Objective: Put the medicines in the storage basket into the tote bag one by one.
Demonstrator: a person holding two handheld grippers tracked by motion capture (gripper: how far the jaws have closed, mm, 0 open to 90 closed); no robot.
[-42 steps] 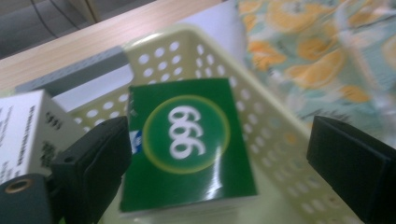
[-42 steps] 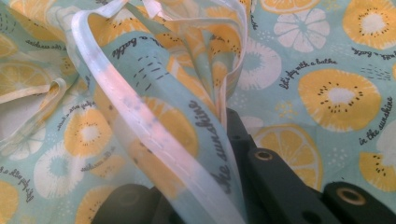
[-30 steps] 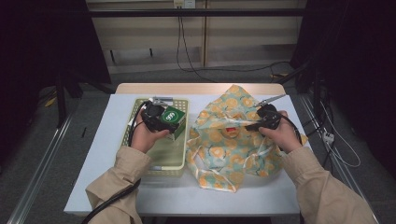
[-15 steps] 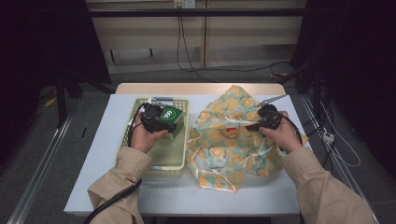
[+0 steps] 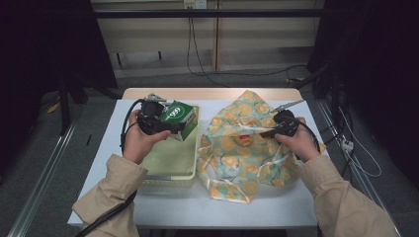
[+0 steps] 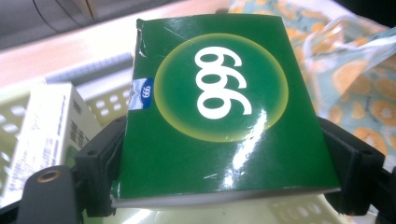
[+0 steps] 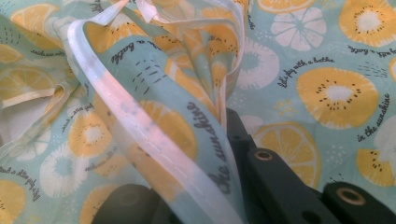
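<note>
Claws | L claw (image 6: 224, 186) clamps green box (image 6: 219, 107) | R claw (image 7: 205, 186) pinches bag (image 7: 154, 140) hem | white box (image 6: 42, 130) by L cam

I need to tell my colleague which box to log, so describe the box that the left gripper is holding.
Start at the pale yellow-green basket on the table's left half. Above it, the left gripper clamps a small box between its jaws. Unlike the white box in the basket, it is glossy dark green with white "999" in a yellow-ringed circle.
</note>
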